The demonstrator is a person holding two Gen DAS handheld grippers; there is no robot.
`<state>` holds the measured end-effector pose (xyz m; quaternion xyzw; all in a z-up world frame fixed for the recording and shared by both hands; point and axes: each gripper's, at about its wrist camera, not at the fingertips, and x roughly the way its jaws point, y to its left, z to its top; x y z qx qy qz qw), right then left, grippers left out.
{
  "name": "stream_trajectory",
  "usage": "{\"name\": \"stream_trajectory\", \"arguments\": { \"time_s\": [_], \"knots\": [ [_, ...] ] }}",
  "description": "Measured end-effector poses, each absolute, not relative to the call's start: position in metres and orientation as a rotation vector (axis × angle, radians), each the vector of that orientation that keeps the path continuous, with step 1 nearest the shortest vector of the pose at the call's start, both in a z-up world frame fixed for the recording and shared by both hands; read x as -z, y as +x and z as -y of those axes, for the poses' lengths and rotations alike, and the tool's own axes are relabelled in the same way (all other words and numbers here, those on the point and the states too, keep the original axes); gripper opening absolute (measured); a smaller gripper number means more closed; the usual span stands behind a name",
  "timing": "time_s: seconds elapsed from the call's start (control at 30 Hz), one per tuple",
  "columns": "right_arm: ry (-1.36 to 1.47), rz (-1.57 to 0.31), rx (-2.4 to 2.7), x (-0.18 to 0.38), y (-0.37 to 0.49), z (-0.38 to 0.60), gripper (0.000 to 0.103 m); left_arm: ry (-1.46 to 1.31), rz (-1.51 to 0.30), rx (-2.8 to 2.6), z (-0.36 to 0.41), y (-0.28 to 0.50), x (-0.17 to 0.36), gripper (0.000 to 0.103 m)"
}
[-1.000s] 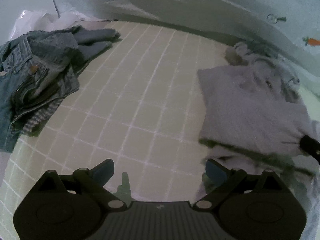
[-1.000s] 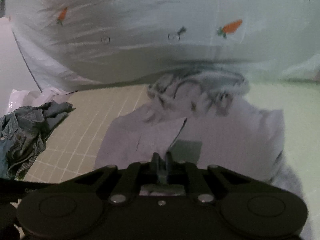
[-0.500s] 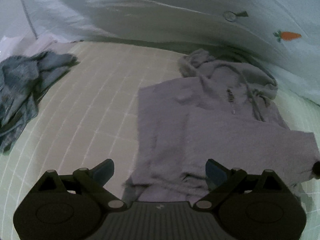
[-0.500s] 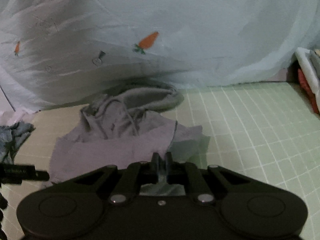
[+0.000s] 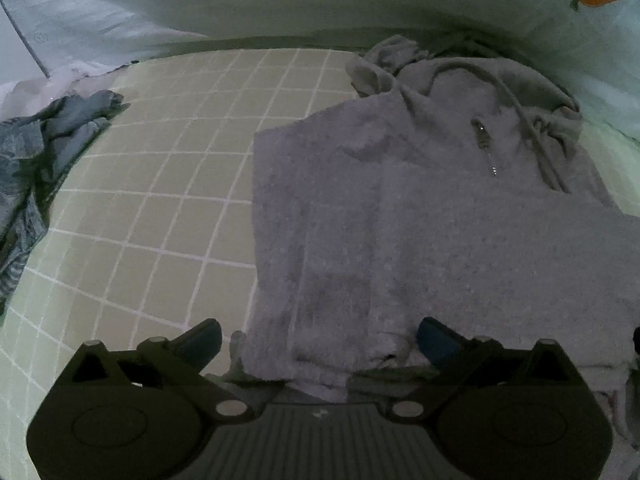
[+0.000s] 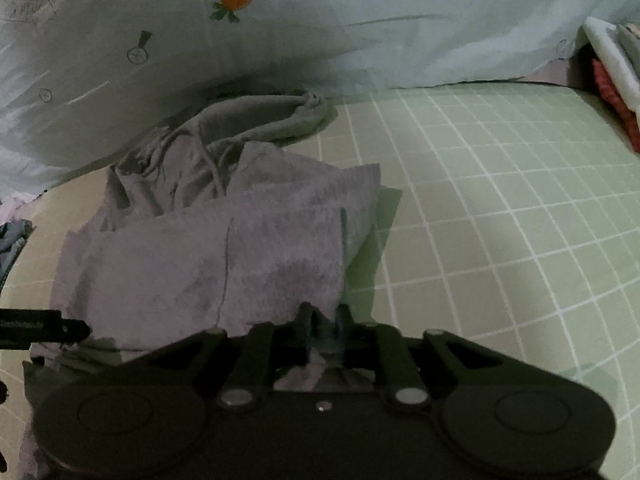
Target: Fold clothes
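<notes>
A grey zip hoodie (image 5: 420, 220) lies folded on the green checked sheet (image 5: 168, 184), hood toward the duvet. My left gripper (image 5: 320, 330) hovers over the hoodie's near left hem, its jaws wide and still opening; the hem lies between the fingers and no pad touches it. In the right wrist view the hoodie (image 6: 200, 260) has a sleeve folded across its front. My right gripper (image 6: 325, 320) is low at the near right corner of that fold, its jaws opening, a narrow gap showing with grey cloth bunched between and below the fingers. A black part of the left gripper (image 6: 44, 326) shows at the left edge.
A pile of blue jeans (image 5: 36, 152) lies on the left of the sheet. A pale duvet with carrot print (image 6: 360, 20) rises behind the hoodie. Stacked folded items (image 6: 616, 80) sit at the far right. Bare checked sheet (image 6: 500, 200) stretches right of the hoodie.
The left gripper moved from above bare sheet to above the hoodie's hem. The right gripper travelled right and down with the grey cloth, and its shut fingers have parted a little.
</notes>
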<state>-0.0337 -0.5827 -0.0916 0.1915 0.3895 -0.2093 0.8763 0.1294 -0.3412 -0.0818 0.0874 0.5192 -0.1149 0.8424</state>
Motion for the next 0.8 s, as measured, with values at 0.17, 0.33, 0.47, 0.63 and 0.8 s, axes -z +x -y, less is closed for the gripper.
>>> {"name": "stream_trajectory", "arguments": {
  "time_s": [0.17, 0.33, 0.47, 0.63, 0.8],
  "knots": [
    [0.396, -0.830, 0.483, 0.088, -0.033, 0.585, 0.040, 0.111, -1.131, 0.228, 0.334, 0.131, 0.083, 0.103],
    [0.336, -0.785, 0.510, 0.073, -0.028, 0.584, 0.103, 0.144, -1.123, 0.269, 0.338, 0.133, 0.073, 0.103],
    [0.295, -0.742, 0.518, 0.060, -0.016, 0.589, 0.103, 0.097, -1.075, 0.311, 0.337, 0.148, 0.054, 0.103],
    [0.302, -0.728, 0.530, 0.053, 0.020, 0.612, 0.103, 0.084, -1.016, 0.298, 0.344, 0.194, 0.040, 0.103],
    [0.274, -0.735, 0.535, 0.055, 0.071, 0.640, 0.103, 0.071, -1.013, 0.277, 0.363, 0.256, 0.044, 0.103]
  ]
}}
